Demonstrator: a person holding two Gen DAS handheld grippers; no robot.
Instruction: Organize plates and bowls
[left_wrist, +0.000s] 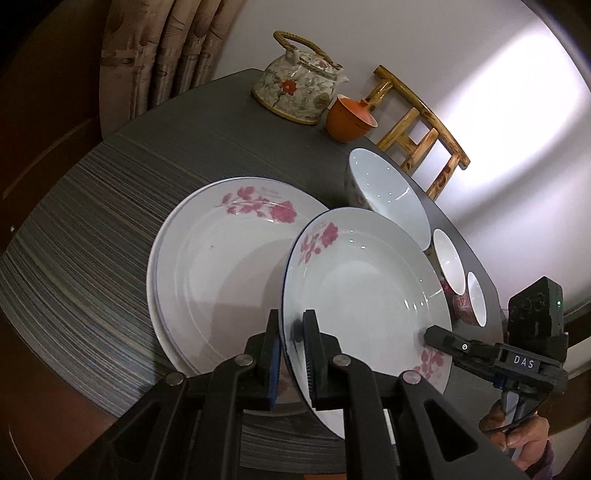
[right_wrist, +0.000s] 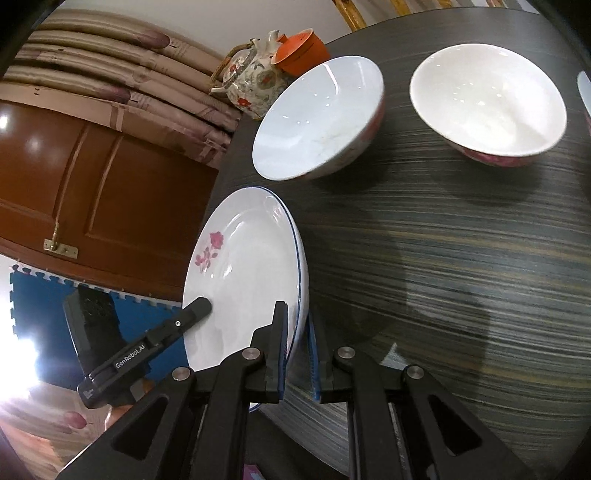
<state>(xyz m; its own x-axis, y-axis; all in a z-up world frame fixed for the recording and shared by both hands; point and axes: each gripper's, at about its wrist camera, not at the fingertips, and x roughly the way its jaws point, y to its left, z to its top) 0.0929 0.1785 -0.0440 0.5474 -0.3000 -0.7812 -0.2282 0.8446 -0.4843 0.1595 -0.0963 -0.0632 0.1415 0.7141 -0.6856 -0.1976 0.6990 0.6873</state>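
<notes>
A white plate with pink flowers and a blue rim (left_wrist: 369, 295) is held tilted above the dark striped table (left_wrist: 92, 229). My left gripper (left_wrist: 291, 354) is shut on its near rim. My right gripper (right_wrist: 299, 350) is shut on the opposite rim of the same plate (right_wrist: 243, 273); it also shows in the left wrist view (left_wrist: 443, 341). Under and left of the held plate lies a stack of matching plates (left_wrist: 221, 266). A large white bowl (left_wrist: 388, 192) and two smaller bowls (left_wrist: 448, 258) stand to the right.
A floral teapot (left_wrist: 295, 85) and an orange cup (left_wrist: 349, 118) stand at the table's far edge. A bamboo chair (left_wrist: 417, 125) is behind them. In the right wrist view two bowls (right_wrist: 321, 114) (right_wrist: 487, 103) sit on the table; a wooden door (right_wrist: 92, 192) is beyond.
</notes>
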